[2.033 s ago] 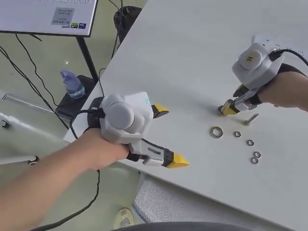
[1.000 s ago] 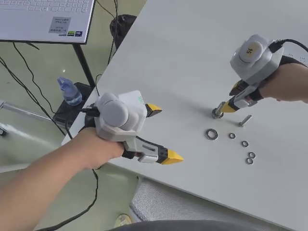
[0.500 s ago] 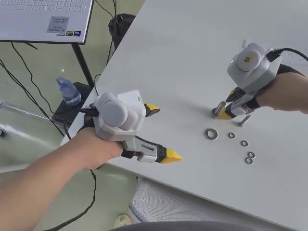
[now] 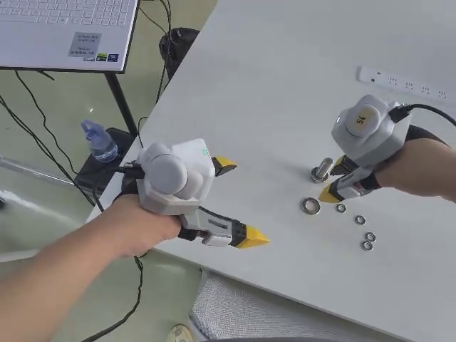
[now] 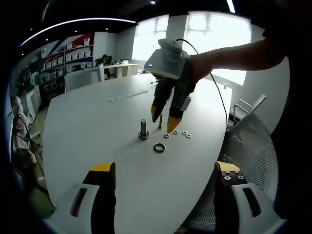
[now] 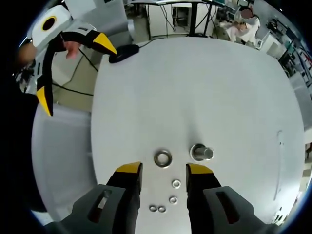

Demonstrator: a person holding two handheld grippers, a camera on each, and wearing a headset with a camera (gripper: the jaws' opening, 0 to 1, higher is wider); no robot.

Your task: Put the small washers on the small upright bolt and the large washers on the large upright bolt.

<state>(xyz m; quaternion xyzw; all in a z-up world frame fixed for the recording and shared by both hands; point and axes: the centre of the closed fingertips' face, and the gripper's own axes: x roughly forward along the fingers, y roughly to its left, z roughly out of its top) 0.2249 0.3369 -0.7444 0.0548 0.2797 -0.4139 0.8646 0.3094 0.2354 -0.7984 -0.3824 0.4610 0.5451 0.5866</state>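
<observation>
Just above the white table, the right gripper hangs with its jaws spread, holding nothing. The large washer lies flat just ahead of the gap, the large upright bolt stands just beyond one tip, and four small washers lie beneath, between the jaws. Well apart, the left gripper hovers at the table's edge, jaws wide.

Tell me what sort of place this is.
Probably an office or lab meeting room: a large white oval table, wall shelves of boxes, and a white open laptop on a stand.
</observation>
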